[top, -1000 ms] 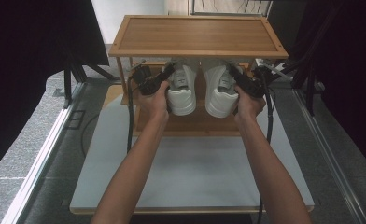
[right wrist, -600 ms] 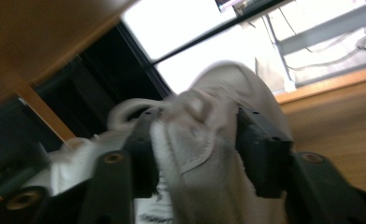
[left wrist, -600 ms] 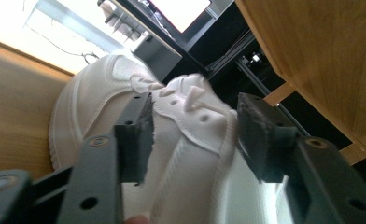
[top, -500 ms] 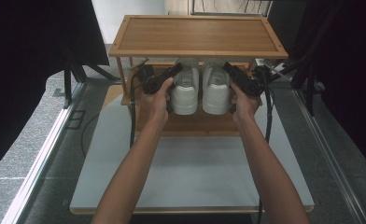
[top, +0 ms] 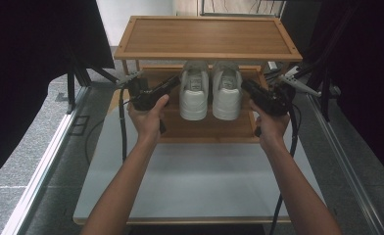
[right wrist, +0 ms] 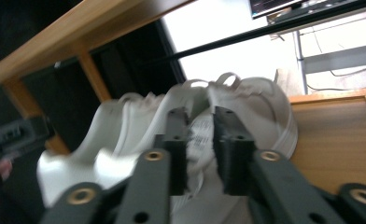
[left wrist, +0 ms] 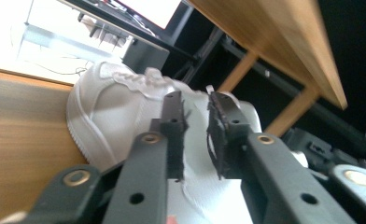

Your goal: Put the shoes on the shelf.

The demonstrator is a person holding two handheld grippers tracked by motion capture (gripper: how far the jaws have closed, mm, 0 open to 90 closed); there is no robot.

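High view shows a wooden shoe rack (top: pixel 207 36) standing on a grey table (top: pixel 200 181). A pair of white shoes sits side by side on the lower shelf (top: pixel 204 128) of the rack, under the top shelf, with the heels toward the person. The left shoe (top: pixel 194 93) and the right shoe (top: pixel 227 93) are just beside each other.

The left gripper (top: pixel 173 82) is held in the left hand (top: pixel 148 117), just beside the outer side of the left shoe. The right gripper (top: pixel 246 85) is held in the right hand (top: pixel 271 125), just beside the outer side of the right shoe.

From the left gripper view, the jaws of the left gripper (left wrist: pixel 197 126) have just been closing; now they stand with only a narrow gap, and nothing is between them. The white shoe is behind them. From the right gripper view, the right gripper (right wrist: pixel 200 142) is the same: its jaws have just been closing, the gap is narrow, and the pads do not press on the shoe behind.
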